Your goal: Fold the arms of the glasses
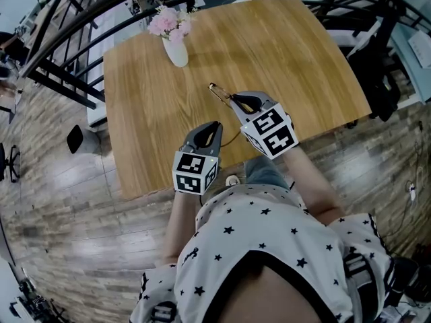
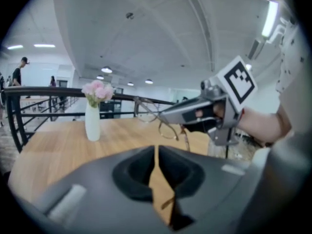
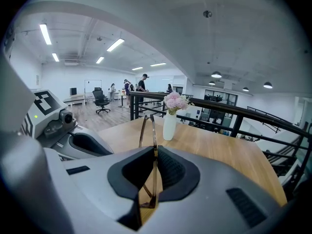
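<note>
**Item:** glasses [image 2: 158, 118]. Thin wire frame, held in the air over the near part of the table [image 1: 303, 52], not resting on it.

**Right gripper** [image 1: 232, 99]: clamped on the front of the frame. The rim stands edge-on between the pads, and the lenses jut past the tips.

**Left gripper** [image 1: 217, 125]: jaws all but together. The tip of a thin brown arm [image 2: 167, 204] shows low in the slit, apparently pinched.

**Second arm** [image 2: 187, 139]: hangs loose, unfolded.

**Also present:** vase [image 1: 176, 49] with pink flowers on the far side, well apart.

**Step, as judged:** first arm about to be swung in; neither arm folded yet.

**Hazards:**
- The shallow pinch on the arm tip may slip out.
- A pull off the hinge's line may bend the wire or strain the hinge.
- The two opposed grips may twist the frame.
- A hard clamp may stress a lens.
- If the right grip is lost, the glasses drop onto the wood.
</note>
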